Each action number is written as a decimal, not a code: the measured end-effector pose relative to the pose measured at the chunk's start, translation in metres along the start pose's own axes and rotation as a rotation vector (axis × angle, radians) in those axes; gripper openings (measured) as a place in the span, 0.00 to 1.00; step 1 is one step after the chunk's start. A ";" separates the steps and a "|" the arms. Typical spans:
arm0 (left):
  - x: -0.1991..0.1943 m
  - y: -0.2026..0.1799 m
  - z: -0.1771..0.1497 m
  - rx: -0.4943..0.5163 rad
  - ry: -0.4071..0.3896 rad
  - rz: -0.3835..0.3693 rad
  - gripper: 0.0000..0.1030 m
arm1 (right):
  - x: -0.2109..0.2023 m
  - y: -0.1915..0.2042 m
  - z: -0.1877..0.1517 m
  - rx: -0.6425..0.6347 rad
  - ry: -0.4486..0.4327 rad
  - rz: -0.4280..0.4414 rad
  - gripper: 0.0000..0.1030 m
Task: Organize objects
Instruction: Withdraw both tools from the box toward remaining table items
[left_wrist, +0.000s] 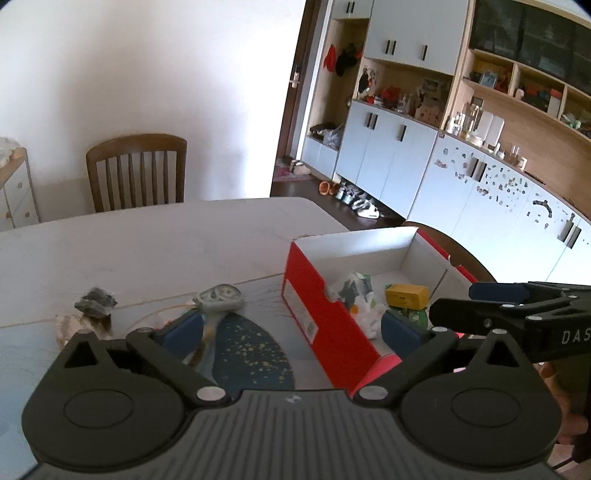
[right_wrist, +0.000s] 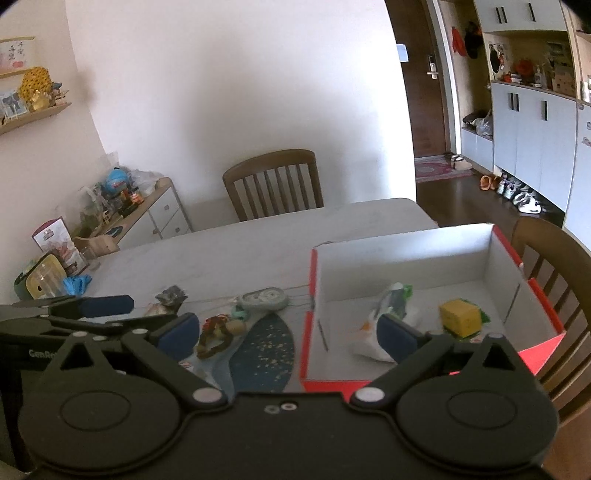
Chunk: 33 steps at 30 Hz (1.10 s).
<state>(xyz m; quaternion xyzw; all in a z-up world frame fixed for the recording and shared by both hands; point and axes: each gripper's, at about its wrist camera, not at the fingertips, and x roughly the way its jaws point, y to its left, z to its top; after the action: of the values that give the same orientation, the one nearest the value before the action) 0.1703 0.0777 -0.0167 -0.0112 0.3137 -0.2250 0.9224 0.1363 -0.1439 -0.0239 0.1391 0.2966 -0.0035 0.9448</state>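
Both grippers hang over the near edge of the pale tabletop (right_wrist: 258, 243), pointing down and forward. The left gripper (left_wrist: 291, 328) has its blue-padded fingers (left_wrist: 183, 329) spread wide with nothing gripped; the right gripper (right_wrist: 286, 334) is spread just as wide and also holds nothing.

The red shoebox (right_wrist: 406, 258), white inside, stands open on the right of the tabletop. In it lie a yellow block (right_wrist: 460, 316) on something green and a crumpled white and green wrapper (right_wrist: 391, 306), near each other.

Left of the box, on the tabletop, lie a dark blue speckled oval piece (right_wrist: 264, 354), a grey-green oval thing (right_wrist: 263, 298) beyond it, a brown and red trinket (right_wrist: 218, 330) and a small grey lump (right_wrist: 170, 295). Two wooden chairs (right_wrist: 273, 181) stand at the far and right sides.
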 end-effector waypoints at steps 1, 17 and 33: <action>-0.002 0.002 -0.001 0.004 -0.002 -0.001 1.00 | 0.001 0.004 -0.001 -0.002 0.002 0.002 0.99; -0.018 0.072 -0.034 -0.033 0.002 0.051 1.00 | 0.032 0.052 -0.008 -0.047 0.049 -0.008 0.99; 0.031 0.116 -0.081 -0.050 0.090 0.082 1.00 | 0.111 0.084 -0.011 -0.093 0.228 0.027 0.98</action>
<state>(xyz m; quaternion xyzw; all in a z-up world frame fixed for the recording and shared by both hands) 0.1918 0.1790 -0.1185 -0.0113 0.3604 -0.1793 0.9153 0.2295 -0.0522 -0.0727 0.0988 0.3998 0.0389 0.9104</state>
